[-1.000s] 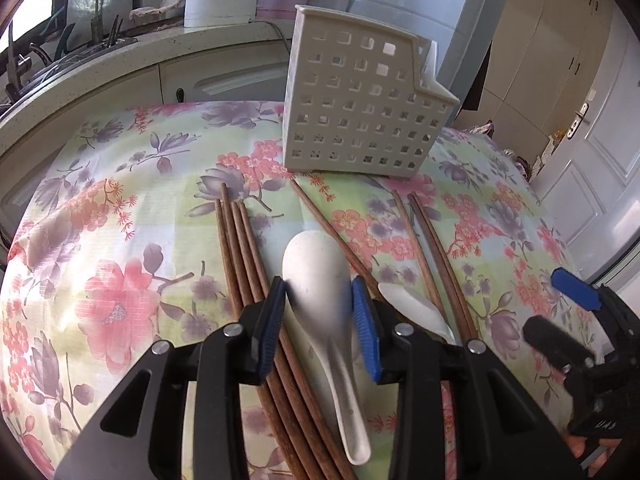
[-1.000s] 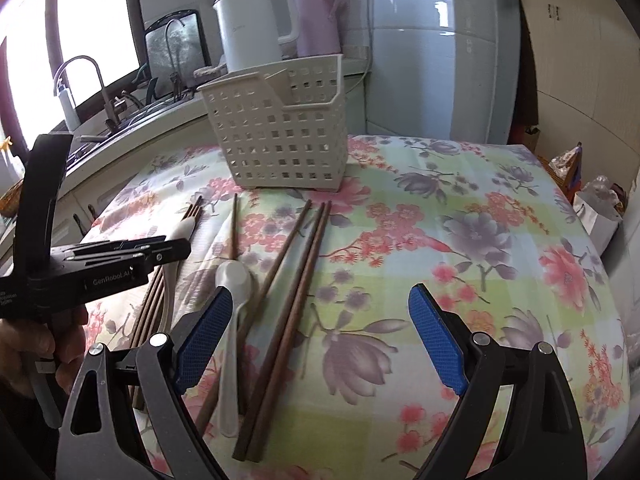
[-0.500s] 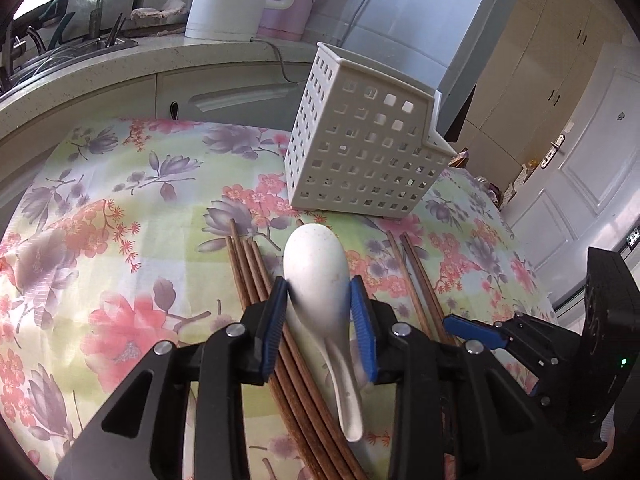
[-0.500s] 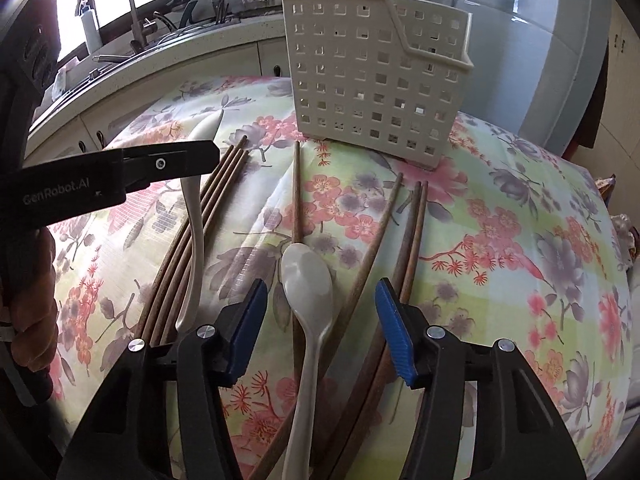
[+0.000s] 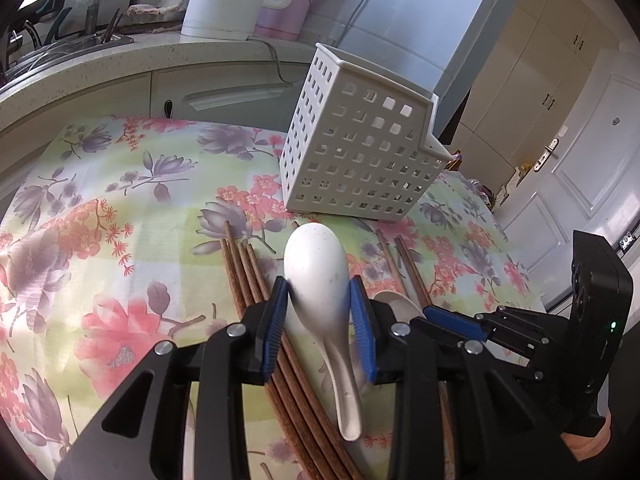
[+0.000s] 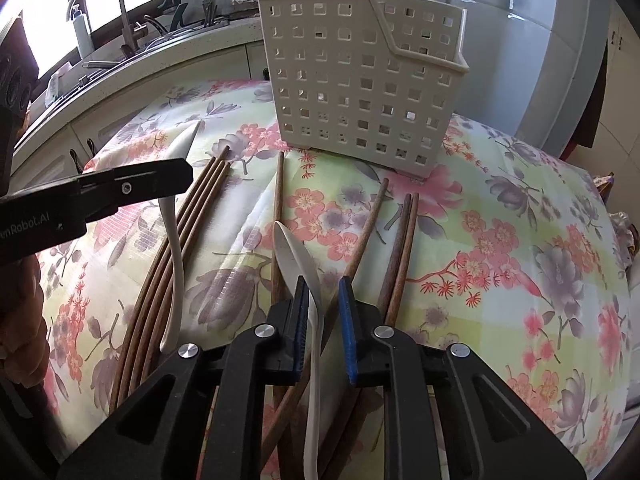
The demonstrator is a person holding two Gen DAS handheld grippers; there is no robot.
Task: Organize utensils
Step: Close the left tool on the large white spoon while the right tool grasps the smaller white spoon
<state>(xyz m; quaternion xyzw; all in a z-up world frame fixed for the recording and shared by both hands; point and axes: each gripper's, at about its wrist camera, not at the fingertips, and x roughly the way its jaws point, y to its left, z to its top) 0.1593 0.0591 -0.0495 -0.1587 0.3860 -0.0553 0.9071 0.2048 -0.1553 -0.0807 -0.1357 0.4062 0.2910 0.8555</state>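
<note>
My left gripper (image 5: 320,300) is shut on a white spoon (image 5: 316,272), holding it by the bowl above the table, handle hanging back toward me. The same spoon shows in the right wrist view (image 6: 174,216). My right gripper (image 6: 324,292) is shut on a second white spoon (image 6: 294,260), tilted on its edge over the cloth. Brown chopsticks lie in a bundle on the left (image 6: 176,240), with a single one (image 6: 279,200) and a pair (image 6: 404,240) to the right. A white perforated basket (image 6: 360,80) stands upright at the table's far side, also seen in the left wrist view (image 5: 360,152).
The table carries a floral cloth (image 6: 500,220). Behind it runs a counter (image 5: 100,68) with a white kettle (image 5: 224,0), a pink flask (image 5: 288,0) and a sink with a tap (image 6: 116,12). White doors (image 5: 580,160) stand to the right.
The left gripper has lifted its spoon higher off the cloth and toward the basket. The right gripper has moved in over the second spoon and shut on it, tipping it onto its edge.
</note>
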